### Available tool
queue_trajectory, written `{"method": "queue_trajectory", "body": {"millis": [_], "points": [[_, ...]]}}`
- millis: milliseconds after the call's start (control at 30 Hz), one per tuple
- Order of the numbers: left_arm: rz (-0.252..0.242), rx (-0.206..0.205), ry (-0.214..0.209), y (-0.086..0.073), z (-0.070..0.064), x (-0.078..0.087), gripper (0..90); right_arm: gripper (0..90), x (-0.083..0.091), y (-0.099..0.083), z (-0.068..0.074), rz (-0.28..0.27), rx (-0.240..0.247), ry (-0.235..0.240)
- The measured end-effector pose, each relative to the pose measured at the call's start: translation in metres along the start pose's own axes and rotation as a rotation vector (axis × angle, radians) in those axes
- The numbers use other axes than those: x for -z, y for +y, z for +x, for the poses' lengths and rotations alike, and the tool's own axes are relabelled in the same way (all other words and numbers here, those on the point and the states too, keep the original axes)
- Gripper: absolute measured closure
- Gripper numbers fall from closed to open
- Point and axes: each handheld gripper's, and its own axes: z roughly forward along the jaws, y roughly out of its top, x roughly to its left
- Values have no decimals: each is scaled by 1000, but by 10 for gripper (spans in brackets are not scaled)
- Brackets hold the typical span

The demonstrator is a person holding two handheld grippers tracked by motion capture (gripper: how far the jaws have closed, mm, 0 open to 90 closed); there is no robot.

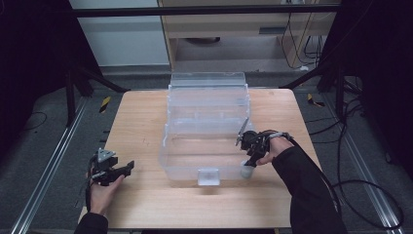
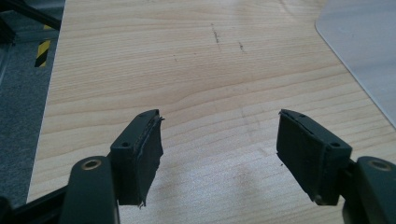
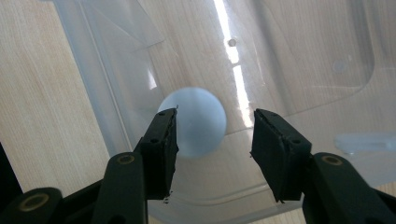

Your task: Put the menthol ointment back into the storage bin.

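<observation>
**Ball at the bin's corner, not yet in**

Right gripper view: the right gripper (image 3: pixel 215 135) has its jaws apart, the pale ball (image 3: pixel 196 122) against the left pad, unclamped. High view puts the ball (image 1: pixel 247 170) at the clear bin's (image 1: pixel 207 105) 5 o'clock corner, seemingly outside the wall. Left gripper (image 2: pixel 219 149) idles spread over the table (image 2: pixel 140 60). I judge gripping and placing inside remain undone.

Black claws (image 3: pixel 215 140), brass-coloured screws, trailing black cables, dark sleeves (image 1: pixel 311 195).
</observation>
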Motion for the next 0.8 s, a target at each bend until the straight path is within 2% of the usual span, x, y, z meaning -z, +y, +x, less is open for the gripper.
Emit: {"method": "queue_trajectory", "body": {"millis": [167, 333, 467, 567, 800], "points": [[-1, 0, 0, 0, 0, 0, 306, 481, 3, 0, 1, -13, -8, -9], [-3, 0, 0, 0, 0, 1, 307, 451, 13, -3, 2, -77, -41, -30], [-4, 0, 0, 0, 0, 1, 306, 385, 26, -9, 4, -162, -74, -76], [-5, 1, -1, 0, 0, 2, 307, 360, 36, -15, 5, -234, -117, -112], [-15, 6, -12, 1, 0, 3, 355, 317, 53, -41, 11, -401, -172, -188]]}}
